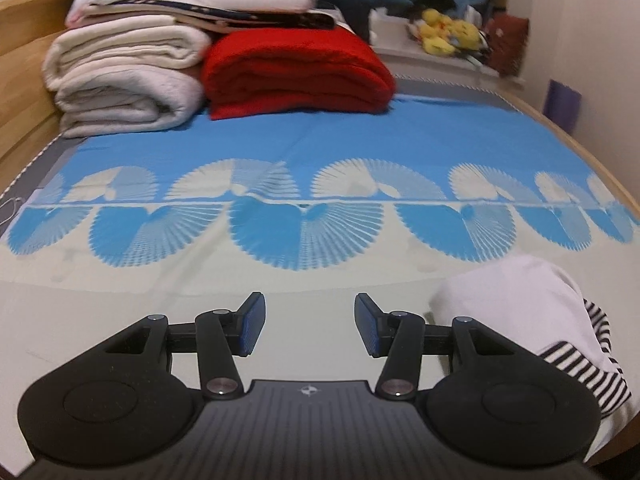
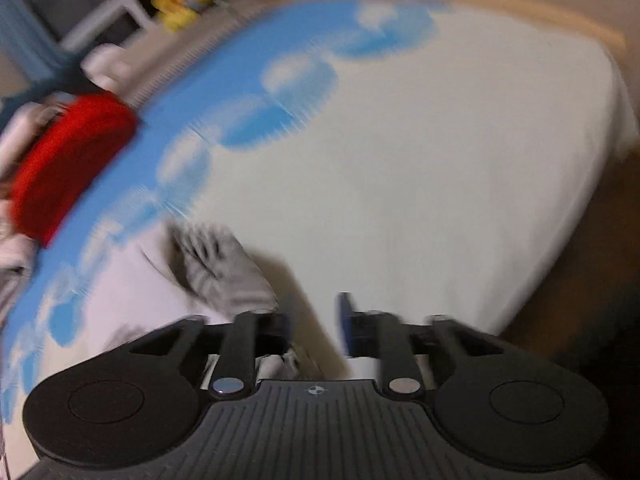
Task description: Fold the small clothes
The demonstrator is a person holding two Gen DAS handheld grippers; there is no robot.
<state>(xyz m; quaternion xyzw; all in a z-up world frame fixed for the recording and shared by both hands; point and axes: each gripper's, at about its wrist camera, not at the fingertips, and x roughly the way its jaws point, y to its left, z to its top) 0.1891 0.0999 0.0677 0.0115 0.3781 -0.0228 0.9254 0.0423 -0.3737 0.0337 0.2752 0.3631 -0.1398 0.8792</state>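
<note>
A small white garment with a black-and-white striped part (image 1: 532, 320) lies crumpled on the bed sheet (image 1: 280, 280) at the lower right of the left wrist view. My left gripper (image 1: 310, 324) is open and empty, hovering over bare sheet just left of the garment. In the blurred right wrist view the same garment (image 2: 220, 268) lies just ahead and left of my right gripper (image 2: 316, 326). The right jaws stand apart with nothing between them; the left finger sits close against the garment's edge.
Folded cream blankets (image 1: 124, 76) and a red blanket (image 1: 296, 72) are stacked at the bed's far left, with more folded linen on top. Yellow plush toys (image 1: 448, 32) sit on the windowsill. A wooden bed frame (image 1: 24, 92) edges the mattress.
</note>
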